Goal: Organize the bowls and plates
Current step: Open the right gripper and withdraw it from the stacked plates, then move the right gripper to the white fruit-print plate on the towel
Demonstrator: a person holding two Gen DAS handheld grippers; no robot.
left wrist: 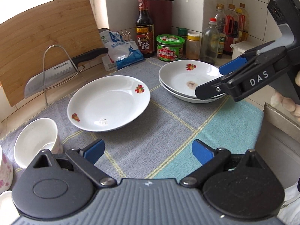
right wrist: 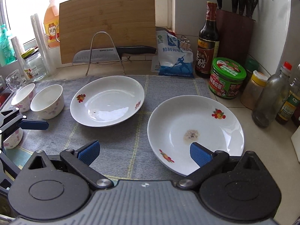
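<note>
My left hand-held gripper point(left wrist: 148, 152) hangs wide open and empty over the checked cloth point(left wrist: 168, 131); my right hand-held gripper point(right wrist: 144, 152), also open and empty, hovers at the near rim of the stacked plates point(right wrist: 195, 123). The single plate point(right wrist: 107, 99) lies left of that stack, the bowls point(right wrist: 47, 101) further left. I judge it goes on the stack next: that needs a firm rim grip.

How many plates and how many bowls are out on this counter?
Plates: 3 (lone plate, stack of two plates)
Bowls: 3 (plain-rimmed bowl, flowered bowl, half-hidden bowl)
Total: 6
</note>
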